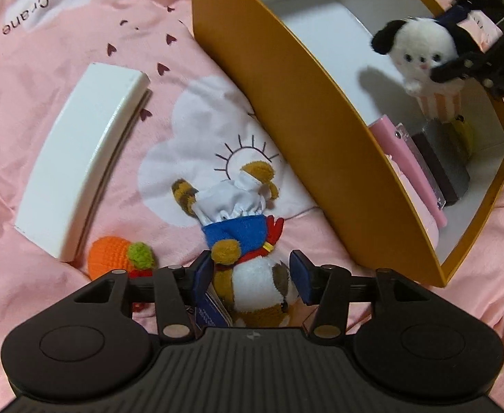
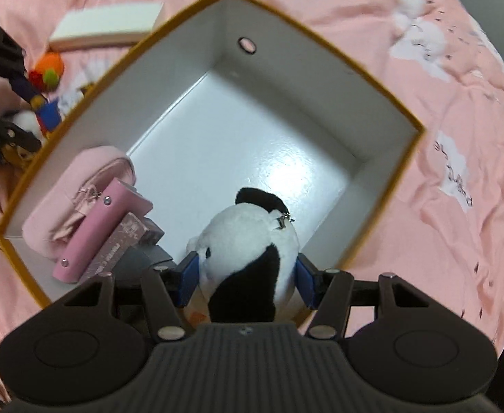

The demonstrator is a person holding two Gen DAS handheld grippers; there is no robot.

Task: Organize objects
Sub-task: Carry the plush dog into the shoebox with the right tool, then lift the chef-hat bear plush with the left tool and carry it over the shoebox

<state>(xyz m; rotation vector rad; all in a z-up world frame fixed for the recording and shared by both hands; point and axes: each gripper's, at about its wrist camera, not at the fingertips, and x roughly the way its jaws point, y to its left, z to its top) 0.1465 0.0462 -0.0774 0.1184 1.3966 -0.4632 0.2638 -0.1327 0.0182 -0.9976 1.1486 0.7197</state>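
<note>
An orange box [image 1: 286, 110] with a white inside stands on the pink bedding; it also shows in the right wrist view [image 2: 382, 103]. My right gripper [image 2: 248, 277] is shut on a black-and-white plush dog [image 2: 248, 241] and holds it over the box's near corner; the dog shows in the left wrist view [image 1: 420, 51]. My left gripper [image 1: 252, 277] is closed around a brown-and-white plush cat [image 1: 248, 227] in a blue top that lies on the bedding beside the box. Pink cases [image 2: 90, 227] and a dark box [image 1: 444, 165] stand inside the orange box.
A white box lid [image 1: 79, 168] lies on the bedding at the left. An orange crocheted toy [image 1: 114, 258] with a green tuft lies next to it. The pink sheet [image 2: 458, 172] is rumpled all around.
</note>
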